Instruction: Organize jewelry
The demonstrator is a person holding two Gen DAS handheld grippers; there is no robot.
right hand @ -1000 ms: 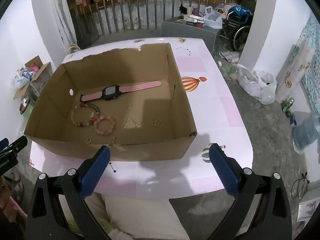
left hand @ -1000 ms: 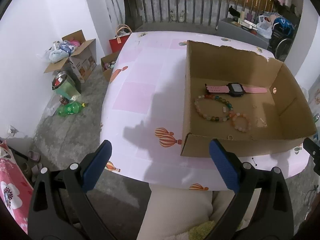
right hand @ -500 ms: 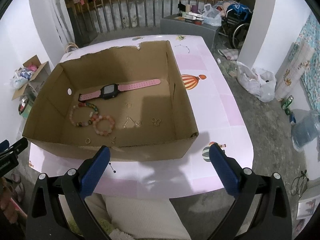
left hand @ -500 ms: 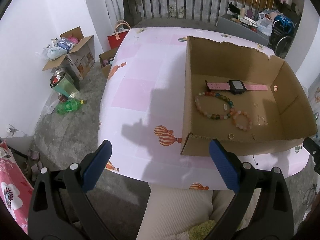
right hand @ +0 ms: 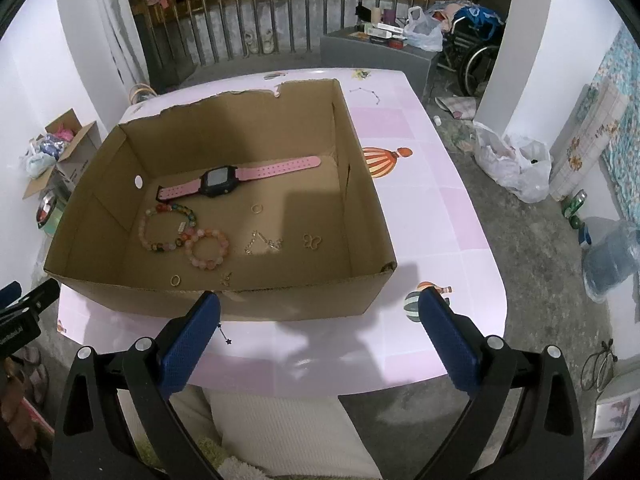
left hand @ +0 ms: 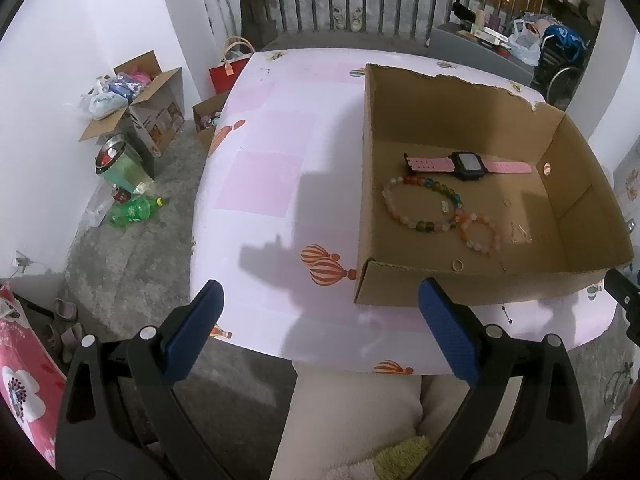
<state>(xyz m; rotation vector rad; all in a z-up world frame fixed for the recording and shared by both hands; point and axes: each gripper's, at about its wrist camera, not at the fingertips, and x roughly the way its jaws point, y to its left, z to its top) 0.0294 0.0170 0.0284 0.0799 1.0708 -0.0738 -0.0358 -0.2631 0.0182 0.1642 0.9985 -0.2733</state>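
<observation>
Jewelry is laid loose on the floor of a cardboard box (right hand: 224, 304) that stands on the pink table (right hand: 420, 208). A pink watch (right hand: 219, 181) lies toward the box's far wall. In front of it a multicoloured bead bracelet (right hand: 166, 228) touches a peach bead bracelet (right hand: 208, 249). A small ring (right hand: 175, 279) lies close to the near wall, and a thin chain (right hand: 262, 244) and a butterfly piece (right hand: 312, 241) rest toward the box's right wall.

The left gripper (left hand: 320, 328) is held spread wide and empty, outside the box's near left corner. The right gripper (right hand: 320, 326) is likewise spread and empty, just before the near wall.

Several risks can be judged. Because the bracelets touch, both could be dragged if one is pinched. The ring and chain are flat and slight, so they could be missed by broad pads or pushed along the cardboard. The near wall could be struck on the reach in, and the light box shoved across the table.
</observation>
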